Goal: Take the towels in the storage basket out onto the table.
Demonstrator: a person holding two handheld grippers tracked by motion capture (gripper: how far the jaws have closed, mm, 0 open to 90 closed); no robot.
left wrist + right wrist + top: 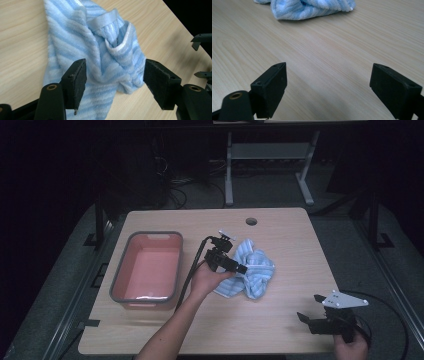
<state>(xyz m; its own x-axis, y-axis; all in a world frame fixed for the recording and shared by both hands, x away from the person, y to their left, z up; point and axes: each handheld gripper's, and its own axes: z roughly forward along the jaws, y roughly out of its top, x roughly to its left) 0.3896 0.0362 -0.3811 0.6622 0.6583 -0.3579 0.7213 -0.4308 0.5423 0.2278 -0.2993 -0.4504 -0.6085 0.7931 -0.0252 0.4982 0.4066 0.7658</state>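
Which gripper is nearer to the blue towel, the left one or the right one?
Left. The left gripper is right at the towel, its open jaws on either side of a fold. The right gripper is well apart, near the table's front right corner.

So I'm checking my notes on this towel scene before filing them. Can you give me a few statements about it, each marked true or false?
1. The crumpled blue-and-white striped fleece towel lies on the light wooden table. True.
2. The towel is inside the pink plastic tub with the grey rim. False: the tub holds no towel and sits to the towel's left in the high view.
3. The left gripper is clamped on the towel. False: its jaws stand apart around a fold, with gaps between pads and cloth.
4. The right gripper is open over bare table. True.
5. The right gripper is touching the towel. False: it is well apart from it, near the table's front right corner.
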